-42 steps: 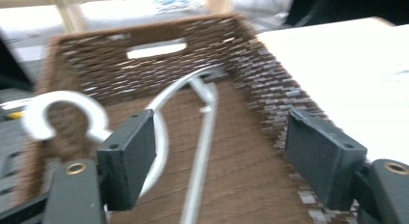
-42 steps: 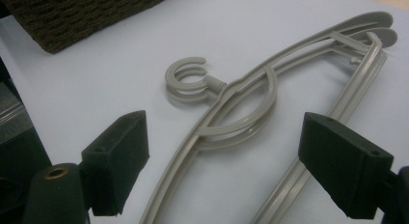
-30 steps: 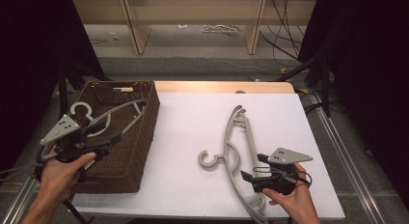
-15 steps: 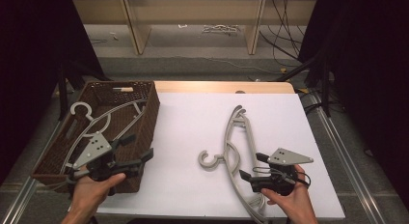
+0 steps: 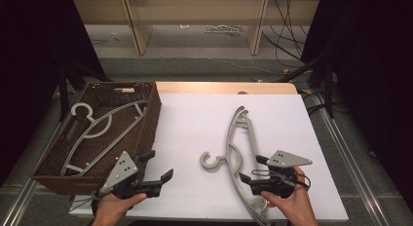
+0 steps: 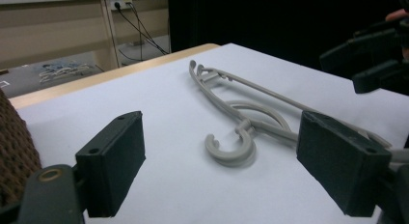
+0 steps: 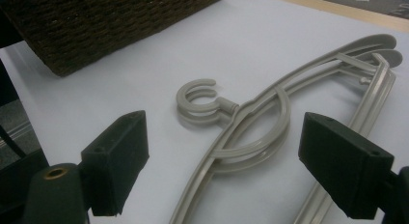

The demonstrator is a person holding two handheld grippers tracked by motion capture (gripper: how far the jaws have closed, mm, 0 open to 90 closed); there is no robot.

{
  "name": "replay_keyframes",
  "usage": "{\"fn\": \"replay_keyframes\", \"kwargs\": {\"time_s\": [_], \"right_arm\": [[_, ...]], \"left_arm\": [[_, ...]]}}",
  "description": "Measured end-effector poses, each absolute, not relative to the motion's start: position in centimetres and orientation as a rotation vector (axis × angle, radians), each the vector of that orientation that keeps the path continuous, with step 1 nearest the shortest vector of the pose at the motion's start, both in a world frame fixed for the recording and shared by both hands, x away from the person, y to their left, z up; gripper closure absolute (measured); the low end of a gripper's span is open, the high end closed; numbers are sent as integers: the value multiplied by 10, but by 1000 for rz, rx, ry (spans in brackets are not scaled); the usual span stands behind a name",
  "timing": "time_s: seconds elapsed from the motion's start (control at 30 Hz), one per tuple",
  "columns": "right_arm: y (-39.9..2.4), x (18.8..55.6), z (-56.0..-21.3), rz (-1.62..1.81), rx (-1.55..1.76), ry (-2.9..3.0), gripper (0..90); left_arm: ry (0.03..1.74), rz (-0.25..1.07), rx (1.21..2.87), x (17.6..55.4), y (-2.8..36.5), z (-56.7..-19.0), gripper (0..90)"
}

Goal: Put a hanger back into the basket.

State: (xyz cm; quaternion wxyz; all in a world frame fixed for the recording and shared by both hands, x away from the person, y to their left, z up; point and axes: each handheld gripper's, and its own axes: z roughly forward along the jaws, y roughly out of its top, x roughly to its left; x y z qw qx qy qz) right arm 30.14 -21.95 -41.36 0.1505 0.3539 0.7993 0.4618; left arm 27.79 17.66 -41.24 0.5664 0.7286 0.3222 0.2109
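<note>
Left tool [image 5: 157,167] gaping, jaws just been opening, empty; right tool [image 5: 249,170] open astride grey plastic hanger [image 5: 234,148] on white desk [image 5: 195,123]. Risk: hanger's thin, flat arm may slide away as jaws close.

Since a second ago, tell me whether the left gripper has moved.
Yes. The left gripper has left its spot over the basket with the hanger inside, moving right to beyond the near corner, jaws opening, empty.
</note>
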Motion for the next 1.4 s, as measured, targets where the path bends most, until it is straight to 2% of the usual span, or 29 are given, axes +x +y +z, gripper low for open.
{"fn": "replay_keyframes", "kwargs": {"time_s": [0.37, 0.73, 1.13, 1.4], "right_arm": [[-200, 304, -416, 1235, 970, 2349, 188], [-171, 317, -440, 882, 953, 2515, 196], [-158, 328, -454, 687, 993, 2683, 413], [-155, 336, -459, 626, 1027, 2719, 511]], "left_arm": [[745, 490, 1752, 273, 168, -436, 177], [743, 502, 1750, 275, 170, -436, 178], [743, 493, 1745, 276, 171, -436, 185], [733, 482, 1775, 276, 170, -438, 195]]}}
